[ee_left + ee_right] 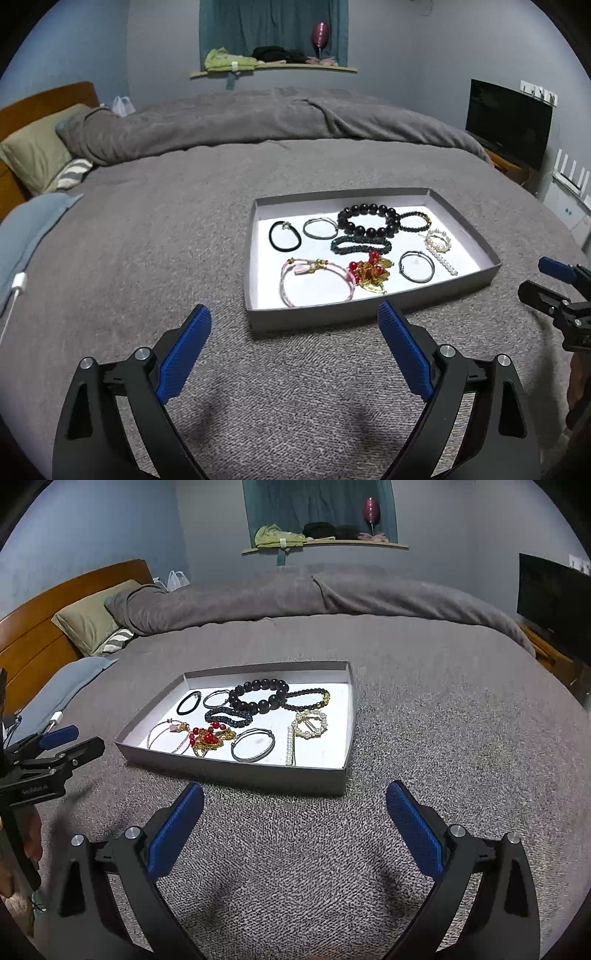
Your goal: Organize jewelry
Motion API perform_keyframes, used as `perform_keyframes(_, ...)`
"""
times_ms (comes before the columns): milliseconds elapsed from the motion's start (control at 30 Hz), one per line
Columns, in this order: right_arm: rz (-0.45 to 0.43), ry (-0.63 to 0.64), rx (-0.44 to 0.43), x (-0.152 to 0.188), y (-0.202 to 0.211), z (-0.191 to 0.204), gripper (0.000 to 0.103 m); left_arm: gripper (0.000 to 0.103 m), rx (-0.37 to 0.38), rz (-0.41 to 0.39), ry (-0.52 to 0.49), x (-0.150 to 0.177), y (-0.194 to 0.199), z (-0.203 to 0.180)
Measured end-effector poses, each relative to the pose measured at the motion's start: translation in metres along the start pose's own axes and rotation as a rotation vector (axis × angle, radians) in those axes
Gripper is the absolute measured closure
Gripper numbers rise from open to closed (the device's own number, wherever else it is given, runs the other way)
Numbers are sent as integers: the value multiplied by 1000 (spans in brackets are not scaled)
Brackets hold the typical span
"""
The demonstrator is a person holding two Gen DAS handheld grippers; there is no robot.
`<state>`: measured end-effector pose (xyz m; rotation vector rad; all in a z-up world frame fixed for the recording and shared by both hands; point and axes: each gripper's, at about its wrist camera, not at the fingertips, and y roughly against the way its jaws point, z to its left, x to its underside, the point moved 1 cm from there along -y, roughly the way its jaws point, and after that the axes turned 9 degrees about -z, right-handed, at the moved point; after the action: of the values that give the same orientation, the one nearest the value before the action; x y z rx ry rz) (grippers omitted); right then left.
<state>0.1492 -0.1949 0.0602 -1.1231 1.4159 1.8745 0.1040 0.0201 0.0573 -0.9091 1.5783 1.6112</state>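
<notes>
Lying ahead of left tool (pixel 295 317), right tool (pixel 295 794): jewelry tray (pixel 236 768).

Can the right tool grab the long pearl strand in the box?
Probably yes. The right tool is open, and the pearl strand lies near the tray's front wall, nothing on top of it; only that low wall stands between.

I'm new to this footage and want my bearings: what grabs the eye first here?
A shallow grey tray with a white floor sits on the grey bedspread, full of jewelry. The chunky black bead bracelet lies toward its far side, a red-and-gold beaded piece near its front edge. The left gripper and right gripper hang open and empty in front of the tray.
</notes>
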Motion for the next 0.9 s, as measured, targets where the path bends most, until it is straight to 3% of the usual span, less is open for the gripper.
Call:
perform_keyframes(400, -54, 69, 31, 25, -11, 8, 6, 11, 4, -83, -50, 31, -9, -14)
perform_keyframes(900, -114, -3, 31, 38, -5, -9, 6, 11, 29, -166, -23, 48, -4, -10)
